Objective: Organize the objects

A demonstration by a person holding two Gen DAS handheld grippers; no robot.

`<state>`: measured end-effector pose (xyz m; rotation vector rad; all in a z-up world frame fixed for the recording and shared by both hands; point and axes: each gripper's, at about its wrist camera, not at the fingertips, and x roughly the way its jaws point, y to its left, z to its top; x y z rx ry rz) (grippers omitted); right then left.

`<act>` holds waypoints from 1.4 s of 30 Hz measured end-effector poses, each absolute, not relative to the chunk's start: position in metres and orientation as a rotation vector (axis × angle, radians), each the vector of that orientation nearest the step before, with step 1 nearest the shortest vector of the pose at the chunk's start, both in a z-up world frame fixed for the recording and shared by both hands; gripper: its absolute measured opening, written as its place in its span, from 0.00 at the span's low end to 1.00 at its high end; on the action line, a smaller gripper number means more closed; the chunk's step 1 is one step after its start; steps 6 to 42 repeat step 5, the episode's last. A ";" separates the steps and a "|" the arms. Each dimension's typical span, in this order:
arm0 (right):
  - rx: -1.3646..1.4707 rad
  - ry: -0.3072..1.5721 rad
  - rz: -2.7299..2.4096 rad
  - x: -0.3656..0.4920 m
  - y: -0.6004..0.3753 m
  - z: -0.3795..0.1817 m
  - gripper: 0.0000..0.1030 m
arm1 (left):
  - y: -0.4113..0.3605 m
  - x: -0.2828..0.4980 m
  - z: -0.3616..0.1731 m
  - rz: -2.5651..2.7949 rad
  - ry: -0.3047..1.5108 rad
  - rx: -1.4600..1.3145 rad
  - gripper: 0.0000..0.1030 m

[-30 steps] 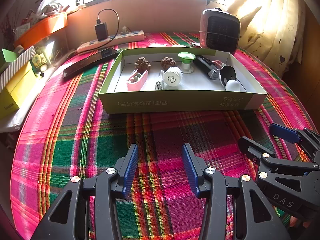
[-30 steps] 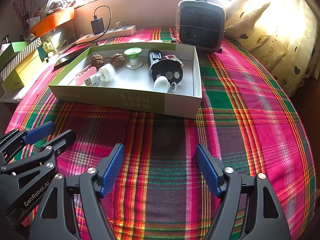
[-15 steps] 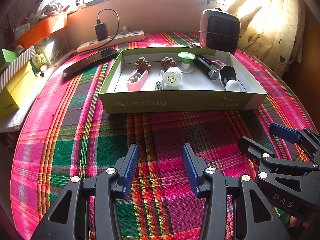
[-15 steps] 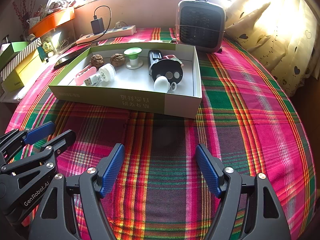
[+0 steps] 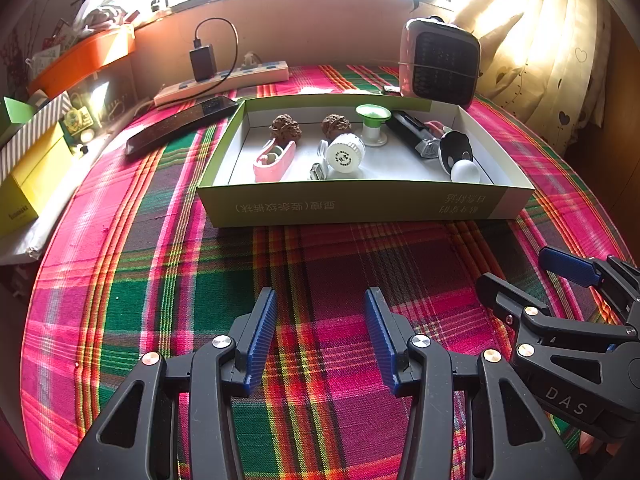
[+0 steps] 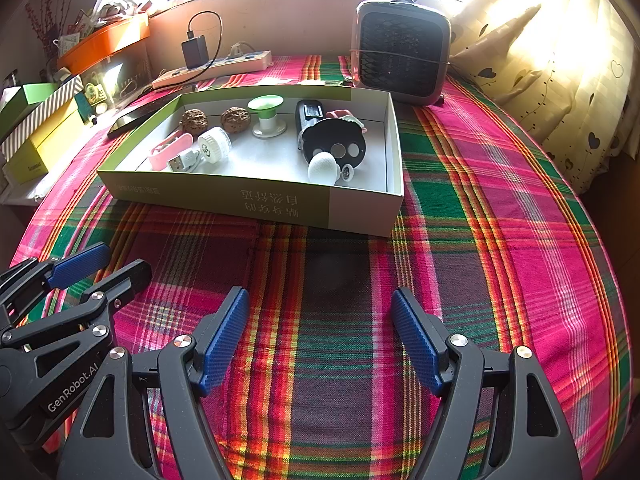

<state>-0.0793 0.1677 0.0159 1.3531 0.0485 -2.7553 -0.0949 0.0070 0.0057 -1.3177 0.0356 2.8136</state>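
A shallow green cardboard box [image 5: 360,204] [image 6: 256,200] lies on the plaid cloth ahead of both grippers. Inside it are two walnuts [image 5: 285,128] [image 6: 195,120], a pink case [image 5: 274,160], a white round cap [image 5: 345,154] [image 6: 214,144], a green-topped spool [image 5: 373,124] [image 6: 266,116], a black tube [image 5: 412,134], a black disc [image 6: 334,146] and a white ball [image 5: 465,170] [image 6: 323,168]. My left gripper [image 5: 320,332] hovers open and empty near the table's front. My right gripper [image 6: 320,332] is beside it, open wider, also empty.
A small grey heater [image 5: 440,62] [image 6: 400,56] stands behind the box at the right. A power strip with a black charger [image 5: 224,76] and a dark remote [image 5: 180,126] lie behind on the left. Yellow and striped boxes [image 5: 28,176] line the left edge; a curtain [image 6: 560,60] hangs at right.
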 end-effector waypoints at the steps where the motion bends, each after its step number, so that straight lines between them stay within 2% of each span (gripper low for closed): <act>1: 1.353 0.048 -2.755 -0.079 0.168 0.016 0.71 | 0.007 -0.095 0.006 2.814 0.035 -1.318 0.43; 42: 1.353 0.049 -2.755 -0.079 0.168 0.016 0.71 | 0.008 -0.095 0.006 2.813 0.035 -1.318 0.43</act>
